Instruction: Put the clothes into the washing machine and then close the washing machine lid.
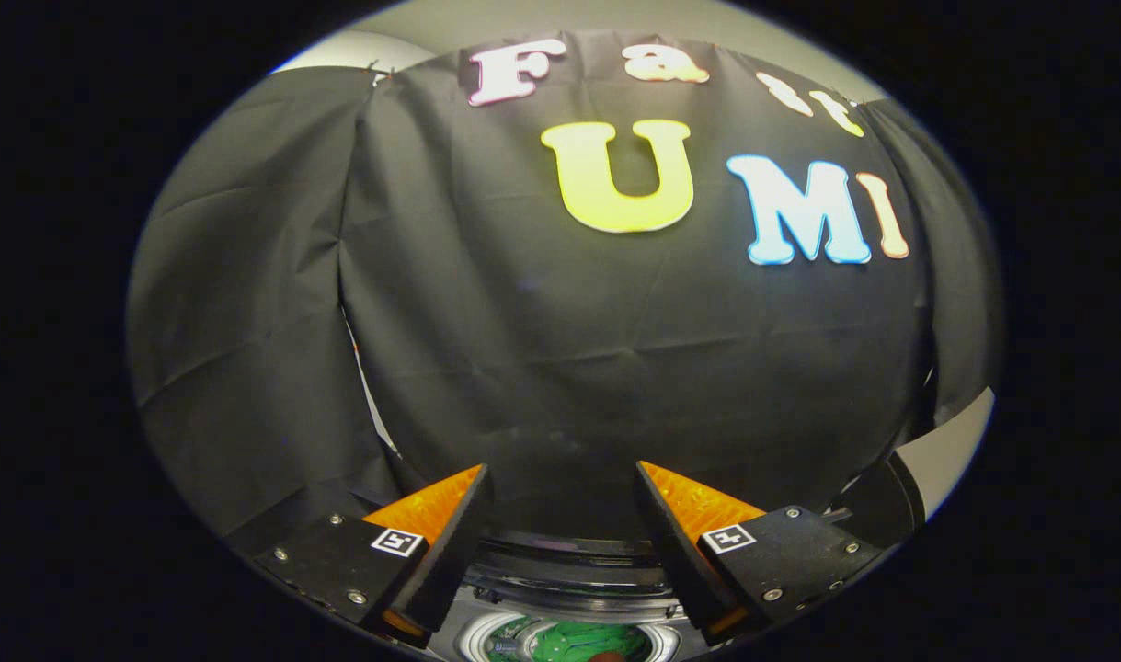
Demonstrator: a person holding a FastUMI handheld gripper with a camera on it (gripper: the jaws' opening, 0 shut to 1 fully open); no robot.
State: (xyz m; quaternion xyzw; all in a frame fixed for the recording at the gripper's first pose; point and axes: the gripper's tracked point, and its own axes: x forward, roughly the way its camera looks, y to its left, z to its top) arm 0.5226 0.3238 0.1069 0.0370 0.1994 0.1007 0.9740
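gripper (560,515): sitting up high and pointing pretty much straight at the booth wall, fingers spread wide apart and holding nothing at all

fingers (450,524): both sticking up at the bottom of the view, angled away from each other, with a big open gap between them where the wall is showing through

washing machine (569,588): peeking in right below the gripper, between the two fingers and a bit under them; what's showing is the dark ringed rim of the round opening plus a lighter ring lower down

clothes (583,639): something green is sitting down inside that opening, looking like fabric already in the drum, but it's a small slice so I can't say much about it; there's a little reddish bit next to it too, can't tell what that is

lid: can't really tell where it's sitting from this angle, the opening itself is looking uncovered since the green stuff is visible through it

booth wall (560,349): black cloth hanging in folds well beyond the fingers, creased and draping, with a seam gap on the left side

pale wall (955,441): showing past the right edge of the cloth, plain and light-coloured
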